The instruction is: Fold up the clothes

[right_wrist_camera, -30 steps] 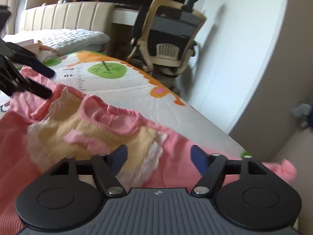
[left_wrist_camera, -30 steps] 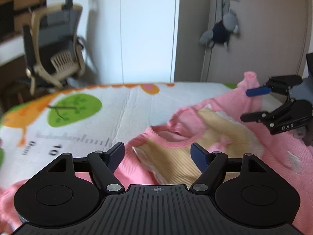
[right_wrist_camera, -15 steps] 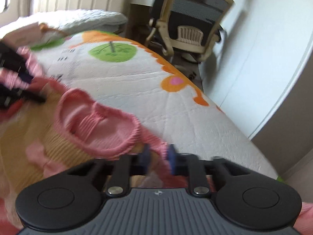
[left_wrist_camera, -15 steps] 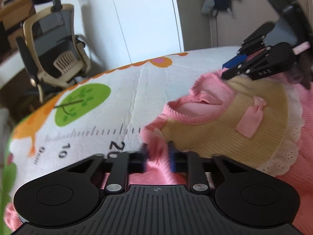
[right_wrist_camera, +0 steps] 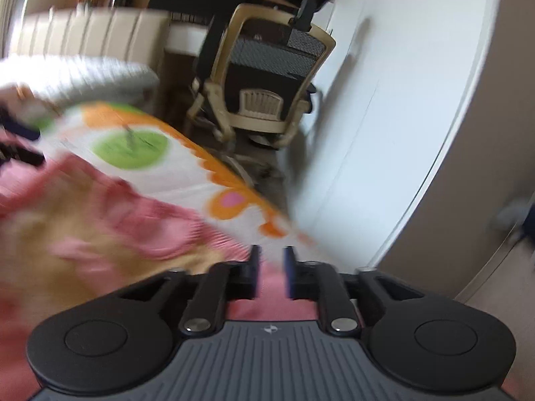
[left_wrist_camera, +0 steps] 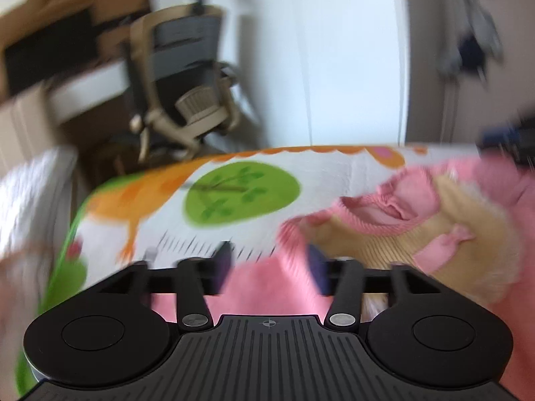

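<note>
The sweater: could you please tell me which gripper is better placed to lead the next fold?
Probably the right gripper: its jaws sit nearly closed on the edge of the sweater. The left gripper stands wider around bunched cloth, so its hold looks less sure.

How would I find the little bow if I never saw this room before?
Start at the big cartoon play mat with the green tree circle. On it lies a pink sweater with a yellow knitted front panel. The bow sits in the middle of that yellow part, just below the pink collar: it is the only pink bit on the yellow.
</note>
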Demonstrator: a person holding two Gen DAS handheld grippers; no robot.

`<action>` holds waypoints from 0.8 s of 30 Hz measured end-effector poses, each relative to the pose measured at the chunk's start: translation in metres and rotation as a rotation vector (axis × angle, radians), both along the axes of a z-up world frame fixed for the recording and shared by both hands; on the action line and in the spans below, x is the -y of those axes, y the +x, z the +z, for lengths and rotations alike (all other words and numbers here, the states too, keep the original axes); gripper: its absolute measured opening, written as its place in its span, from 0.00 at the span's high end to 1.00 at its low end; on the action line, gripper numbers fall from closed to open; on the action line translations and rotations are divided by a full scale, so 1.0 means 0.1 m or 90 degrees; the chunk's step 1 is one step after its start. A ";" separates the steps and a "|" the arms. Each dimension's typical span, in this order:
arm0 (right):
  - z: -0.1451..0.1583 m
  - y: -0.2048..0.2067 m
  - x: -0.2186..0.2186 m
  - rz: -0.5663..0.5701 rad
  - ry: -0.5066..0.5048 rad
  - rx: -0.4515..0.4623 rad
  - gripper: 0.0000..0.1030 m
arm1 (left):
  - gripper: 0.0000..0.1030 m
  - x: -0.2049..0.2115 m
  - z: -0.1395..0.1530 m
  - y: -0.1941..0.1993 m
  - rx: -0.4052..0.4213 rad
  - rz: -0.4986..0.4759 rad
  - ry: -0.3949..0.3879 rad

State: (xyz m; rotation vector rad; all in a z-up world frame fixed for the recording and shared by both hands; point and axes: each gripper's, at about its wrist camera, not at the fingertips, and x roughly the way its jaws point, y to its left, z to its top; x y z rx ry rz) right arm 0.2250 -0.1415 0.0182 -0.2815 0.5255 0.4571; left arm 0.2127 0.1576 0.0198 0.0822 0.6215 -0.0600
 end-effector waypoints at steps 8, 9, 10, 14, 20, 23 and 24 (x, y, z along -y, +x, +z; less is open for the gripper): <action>-0.28 -0.71 -0.02 0.061 0.113 -0.123 0.32 | 0.17 -0.47 -0.16 -0.65 -0.062 0.123 -0.058; -0.31 -0.76 -0.04 0.064 0.118 -0.133 0.31 | 0.15 -0.55 -0.17 -0.64 -0.062 0.151 -0.085; -0.34 -0.80 -0.05 0.062 0.121 -0.141 0.27 | 0.11 -0.64 -0.20 -0.61 -0.061 0.182 -0.120; -0.46 -0.88 -0.01 0.049 0.130 -0.154 0.16 | 0.10 -1.00 -0.29 -0.49 -0.060 0.306 -0.260; -0.49 -0.87 -0.06 0.038 0.104 -0.154 0.00 | 0.54 -1.16 -0.49 -0.15 -0.037 0.426 -0.263; -0.49 -0.88 -0.08 0.043 0.083 -0.157 0.00 | 0.90 -1.03 -0.19 -0.23 0.029 0.392 -0.209; -0.50 -0.88 -0.09 0.045 0.075 -0.156 0.00 | 0.90 -0.98 -0.07 -0.28 0.054 0.377 -0.191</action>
